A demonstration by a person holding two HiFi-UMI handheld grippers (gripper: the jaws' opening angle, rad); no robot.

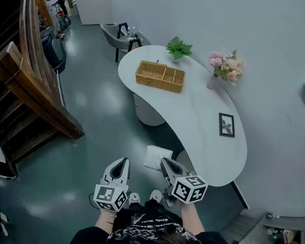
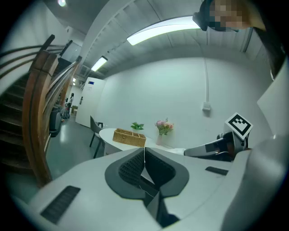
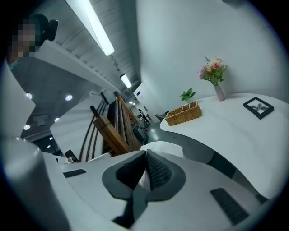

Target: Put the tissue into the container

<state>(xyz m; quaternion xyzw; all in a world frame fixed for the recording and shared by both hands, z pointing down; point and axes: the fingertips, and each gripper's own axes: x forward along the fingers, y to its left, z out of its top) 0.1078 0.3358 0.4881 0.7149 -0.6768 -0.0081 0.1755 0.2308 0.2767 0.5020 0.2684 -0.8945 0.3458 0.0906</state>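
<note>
- The tissue (image 1: 155, 157) is pinched between the all-but-closed jaws of the right gripper (image 1: 165, 163), over the floor beside the counter's (image 1: 194, 122) near end. The carry is judged to be in hand.
- The left gripper (image 1: 121, 162) is seen with its jaws together, on nothing.
- Next, a long reach is called for, since the wicker container (image 1: 160, 75) stands well apart at the far end, and then a release over a compartment.

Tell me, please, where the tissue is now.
Head view, bottom centre: the tissue is pinched in the right gripper, over the floor beside the table.
</note>
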